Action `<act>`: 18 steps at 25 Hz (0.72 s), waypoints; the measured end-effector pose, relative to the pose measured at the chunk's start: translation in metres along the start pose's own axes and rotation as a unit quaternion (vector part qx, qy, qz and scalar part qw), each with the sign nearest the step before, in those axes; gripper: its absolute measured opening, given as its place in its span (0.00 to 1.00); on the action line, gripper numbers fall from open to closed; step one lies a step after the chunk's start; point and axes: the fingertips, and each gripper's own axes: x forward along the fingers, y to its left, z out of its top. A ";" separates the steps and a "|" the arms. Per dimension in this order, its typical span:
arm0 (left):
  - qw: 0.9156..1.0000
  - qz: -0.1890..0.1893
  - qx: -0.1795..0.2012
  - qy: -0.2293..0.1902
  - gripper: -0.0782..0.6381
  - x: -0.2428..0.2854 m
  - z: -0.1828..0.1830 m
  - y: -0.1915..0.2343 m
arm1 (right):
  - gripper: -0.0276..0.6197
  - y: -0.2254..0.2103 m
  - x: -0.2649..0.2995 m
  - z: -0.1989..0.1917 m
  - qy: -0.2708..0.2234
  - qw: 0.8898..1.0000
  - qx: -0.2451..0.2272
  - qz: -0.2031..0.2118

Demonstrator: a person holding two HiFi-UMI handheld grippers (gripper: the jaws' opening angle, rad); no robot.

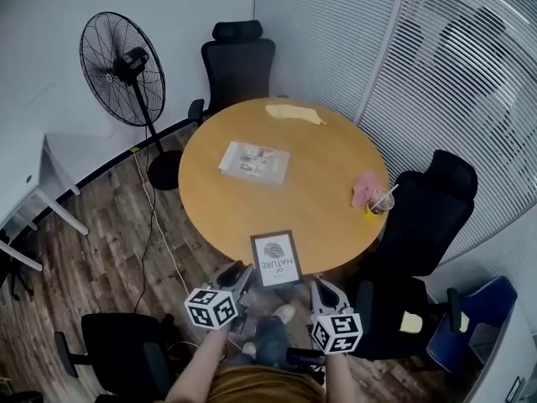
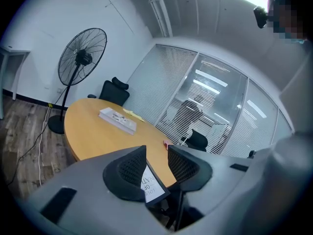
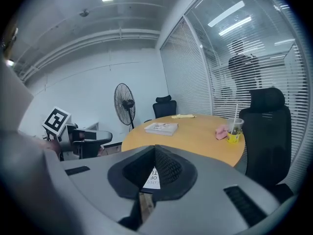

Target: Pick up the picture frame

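Observation:
The picture frame, black-edged with a white print, lies at the near edge of the round wooden table and reaches past the rim. My right gripper is at its lower right corner. In the right gripper view the jaws of that gripper meet at their tips, shut on the frame. My left gripper is at the frame's lower left side. In the left gripper view it stands open, with a corner of the frame between the jaws and a gap to the right jaw.
Farther back on the table lie a booklet, a yellow cloth, a pink item and a plastic cup with a straw. Black office chairs ring the table. A standing fan is at the far left, and its cable runs across the floor.

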 end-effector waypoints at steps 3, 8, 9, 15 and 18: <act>1.000 -0.001 -0.007 0.016 0.33 0.010 -0.009 0.001 | 0.06 -0.007 0.005 -0.004 0.006 1.000 0.006 0.004; 0.999 0.010 -0.021 0.048 0.33 0.022 -0.030 0.013 | 0.06 -0.014 0.019 -0.014 0.024 1.000 0.009 0.011; 0.998 0.014 -0.024 0.056 0.33 0.023 -0.036 0.015 | 0.06 -0.015 0.021 -0.018 0.030 0.999 0.010 0.011; 0.994 0.036 -0.040 0.092 0.33 0.029 -0.065 0.036 | 0.06 -0.016 0.038 -0.034 0.054 0.998 0.006 0.023; 0.991 0.045 -0.054 0.113 0.33 0.036 -0.082 0.046 | 0.06 -0.020 0.047 -0.041 0.067 0.997 0.006 0.027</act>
